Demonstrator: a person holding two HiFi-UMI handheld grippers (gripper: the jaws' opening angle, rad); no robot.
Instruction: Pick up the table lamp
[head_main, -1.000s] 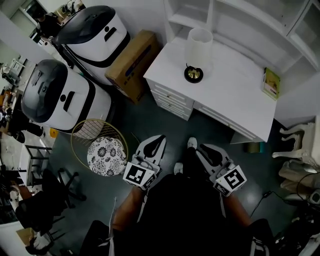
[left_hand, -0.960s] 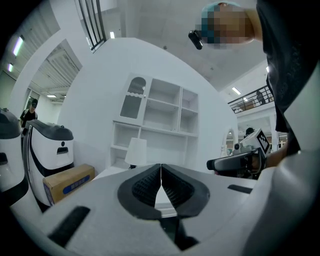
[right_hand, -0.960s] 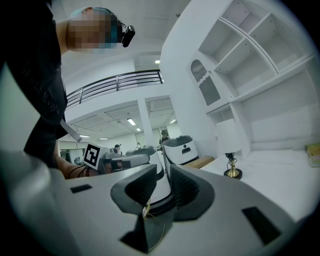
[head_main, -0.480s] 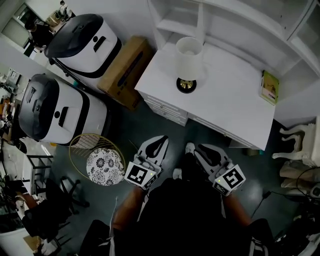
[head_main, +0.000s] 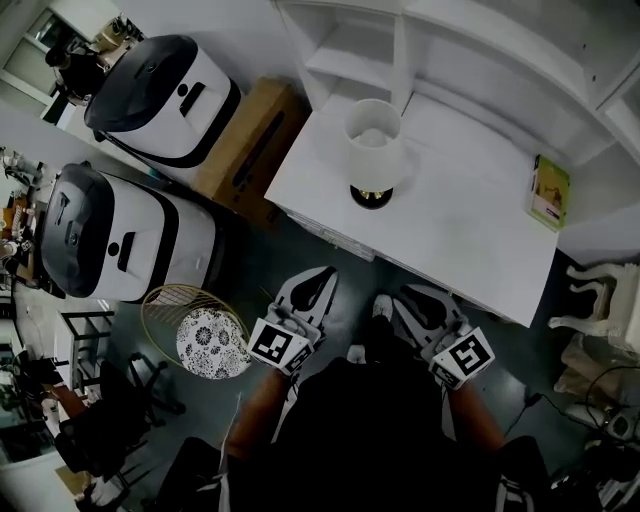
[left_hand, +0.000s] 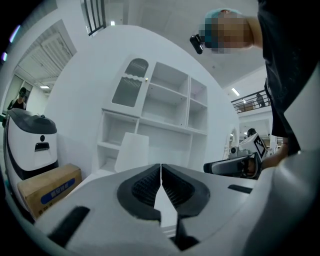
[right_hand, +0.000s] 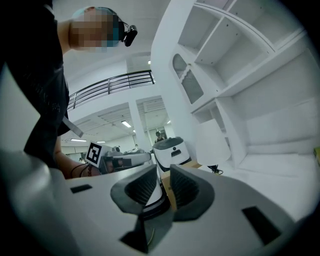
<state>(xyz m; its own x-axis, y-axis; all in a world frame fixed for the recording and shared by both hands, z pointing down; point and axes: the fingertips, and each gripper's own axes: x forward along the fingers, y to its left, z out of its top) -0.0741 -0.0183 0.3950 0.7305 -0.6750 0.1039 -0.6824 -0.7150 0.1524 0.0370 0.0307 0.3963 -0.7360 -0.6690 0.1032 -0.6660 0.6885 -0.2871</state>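
The table lamp (head_main: 374, 150), with a white shade and a dark round base, stands near the left end of the white desk (head_main: 470, 225). It also shows ahead in the left gripper view as a lamp (left_hand: 131, 152), and in the right gripper view as a lamp (right_hand: 212, 145). My left gripper (head_main: 322, 272) hangs over the floor in front of the desk, well short of the lamp; its jaws meet, with nothing between them (left_hand: 160, 167). My right gripper (head_main: 408, 296) is level with it, with a narrow gap between its jaws and nothing in them (right_hand: 163, 172).
A cardboard box (head_main: 245, 140) leans beside the desk's left end. Two large white machines (head_main: 165, 85) (head_main: 115, 250) stand to the left. A wire-framed stool (head_main: 195, 325) is by my left side. A small book (head_main: 550, 190) lies at the desk's right end, under white shelves (head_main: 480, 50).
The head view has drifted, so the desk and lamp sit a little lower and nearer to centre. Both grippers keep their place and their jaws look unchanged.
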